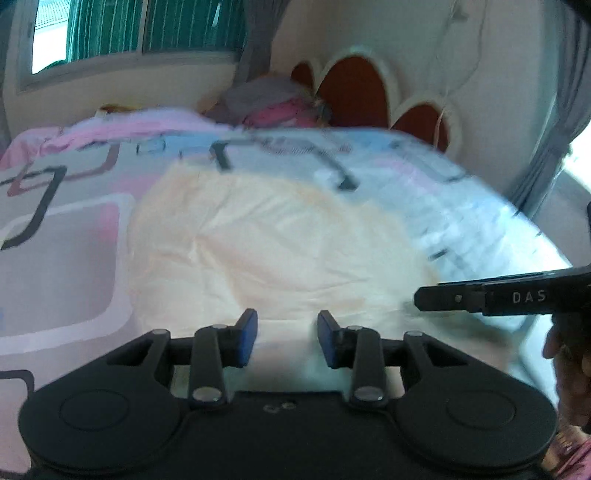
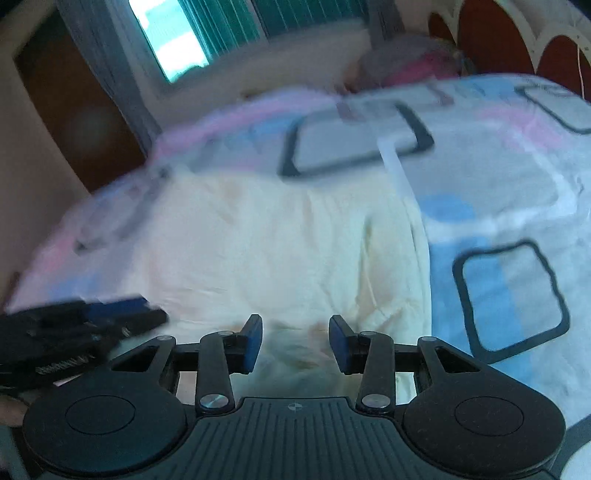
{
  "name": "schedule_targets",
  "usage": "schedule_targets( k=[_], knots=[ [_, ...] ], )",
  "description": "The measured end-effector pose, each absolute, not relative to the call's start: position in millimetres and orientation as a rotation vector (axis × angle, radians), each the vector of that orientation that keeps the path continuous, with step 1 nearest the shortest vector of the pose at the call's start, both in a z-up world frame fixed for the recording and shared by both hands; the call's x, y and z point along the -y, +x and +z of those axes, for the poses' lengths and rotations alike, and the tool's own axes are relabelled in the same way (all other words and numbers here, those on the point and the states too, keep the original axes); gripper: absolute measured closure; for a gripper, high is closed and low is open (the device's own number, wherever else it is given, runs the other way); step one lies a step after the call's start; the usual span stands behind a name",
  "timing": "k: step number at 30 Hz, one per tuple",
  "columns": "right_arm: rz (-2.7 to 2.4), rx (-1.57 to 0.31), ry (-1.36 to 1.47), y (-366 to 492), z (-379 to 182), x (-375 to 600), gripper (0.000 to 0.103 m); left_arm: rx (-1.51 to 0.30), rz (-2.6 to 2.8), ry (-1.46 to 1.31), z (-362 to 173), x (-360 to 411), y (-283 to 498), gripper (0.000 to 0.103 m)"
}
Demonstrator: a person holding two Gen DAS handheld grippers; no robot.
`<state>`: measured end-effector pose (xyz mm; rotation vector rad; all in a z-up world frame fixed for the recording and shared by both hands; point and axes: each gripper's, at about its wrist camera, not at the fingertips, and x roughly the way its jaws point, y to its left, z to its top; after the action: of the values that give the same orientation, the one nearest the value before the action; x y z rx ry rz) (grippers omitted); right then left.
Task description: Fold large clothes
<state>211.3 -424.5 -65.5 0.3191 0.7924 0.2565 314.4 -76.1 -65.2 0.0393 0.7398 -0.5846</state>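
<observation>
Before me spreads the bed's patterned bedspread (image 1: pixel 66 229), pink, blue and white with dark outlined squares. At its far edge lies a heap of pink and grey bedding (image 1: pixel 273 103) against a scalloped red headboard (image 1: pixel 351 88). Green curtains (image 1: pixel 155 26) hang at the window.

Your garment (image 1: pixel 258 236) lies flat on the bed (image 1: pixel 66 258) at 12 o'clock of both grippers. Pillow pile (image 1: pixel 273 103) behind it against the headboard (image 1: pixel 351 88); window (image 1: pixel 122 33) at 10 o'clock.
</observation>
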Motion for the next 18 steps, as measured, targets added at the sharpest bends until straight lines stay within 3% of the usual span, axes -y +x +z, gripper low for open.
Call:
schedule_targets(
  k=[10,18],
  knots=[
    [0.292,-0.885,0.231,156,-79,419,0.062,-0.790,-0.599,0.038,-73,66,240,0.069],
    [0.299,-0.933,0.253,155,-114,419,0.062,-0.869,-0.569,0.046,-105,63,240,0.069]
  ],
)
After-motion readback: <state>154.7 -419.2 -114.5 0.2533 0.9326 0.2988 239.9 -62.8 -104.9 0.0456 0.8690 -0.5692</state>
